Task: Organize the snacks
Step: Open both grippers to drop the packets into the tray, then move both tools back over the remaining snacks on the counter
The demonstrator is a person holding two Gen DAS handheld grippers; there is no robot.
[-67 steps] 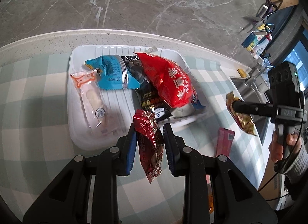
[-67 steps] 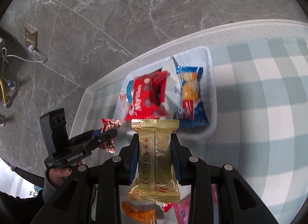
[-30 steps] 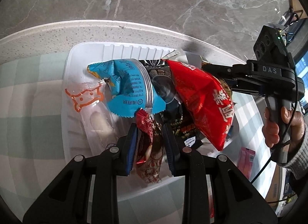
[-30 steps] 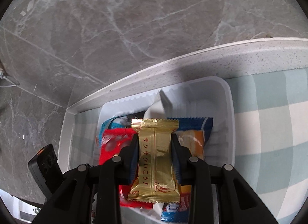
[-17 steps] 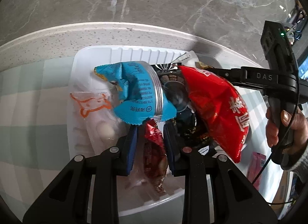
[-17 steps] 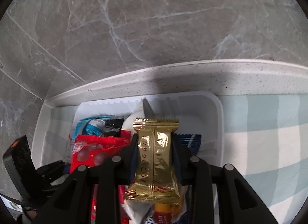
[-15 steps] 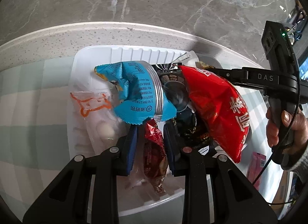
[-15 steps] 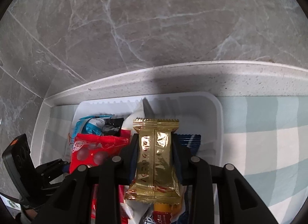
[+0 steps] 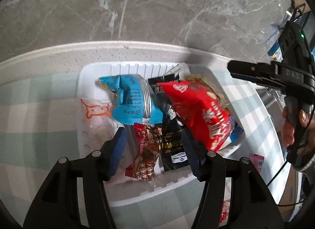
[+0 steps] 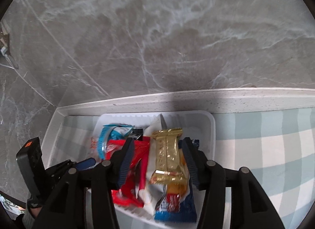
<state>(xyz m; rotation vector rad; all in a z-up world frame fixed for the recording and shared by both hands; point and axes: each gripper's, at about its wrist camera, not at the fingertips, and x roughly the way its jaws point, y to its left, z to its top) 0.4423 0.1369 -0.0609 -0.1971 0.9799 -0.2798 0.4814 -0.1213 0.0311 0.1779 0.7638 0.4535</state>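
Both claws have just been opening, jaws apart now. Your left claw (image 9: 155, 144) straddles the red patterned packet (image 9: 144, 154), which lies in the white tray (image 9: 94, 75) on the checked worktop (image 9: 29, 110), pads clear of it. Your right claw (image 10: 157, 162) stands wide around the gold bar (image 10: 168, 154), resting on the pile in the same tray. Both wrappers look light, crinkly, slippery. If you regrip, I'd take each across its flat middle, not the sealed ends, with gentle pressure since the contents may crush.
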